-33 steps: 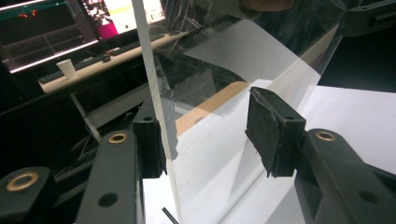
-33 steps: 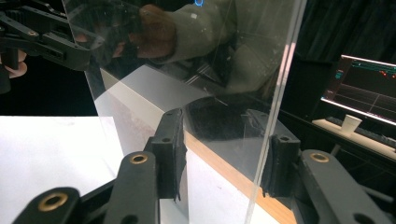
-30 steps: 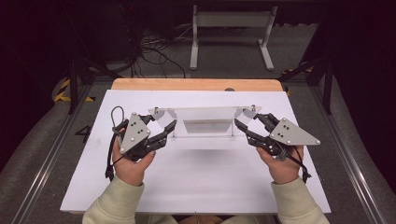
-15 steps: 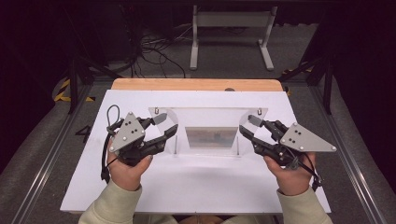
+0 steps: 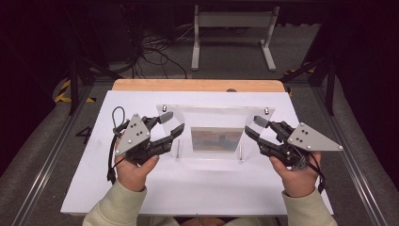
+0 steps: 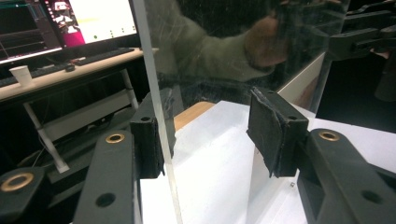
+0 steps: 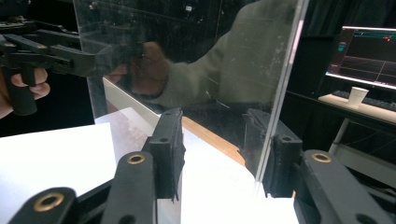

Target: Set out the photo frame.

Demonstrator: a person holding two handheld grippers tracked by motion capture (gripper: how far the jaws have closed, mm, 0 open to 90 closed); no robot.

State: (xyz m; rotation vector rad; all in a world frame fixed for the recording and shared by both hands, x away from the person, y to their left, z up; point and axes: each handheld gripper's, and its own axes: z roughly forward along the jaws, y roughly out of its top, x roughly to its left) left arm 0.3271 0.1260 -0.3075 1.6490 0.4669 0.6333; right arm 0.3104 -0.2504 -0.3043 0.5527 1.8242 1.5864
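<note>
A clear acrylic panel [image 5: 216, 117] stands upright on the white table [image 5: 197, 188], with a small picture [image 5: 217, 140] low in its middle. My left gripper [image 5: 173, 123] straddles the panel's left edge. In the left gripper view the panel [image 6: 224, 56] runs just beside one pad [image 6: 149, 140], and the other pad [image 6: 275, 135] stands well off it. My right gripper [image 5: 254, 127] straddles the right edge; there the panel [image 7: 196, 56] lies close to one pad [image 7: 275, 158]. Both grippers' jaws have just opened a little and do not clamp the panel.
A wooden board [image 5: 197, 85] lines the table's far edge. Beyond it on the floor are a white stand [image 5: 233, 33] and cables [image 5: 155, 52]. A desk with a monitor [image 6: 88, 18] and a paper cup [image 6: 22, 74] stands off to the side.
Both hands have drawn slightly apart and nearer the person. The clear panel looks wider and taller in the high view than a second ago.
</note>
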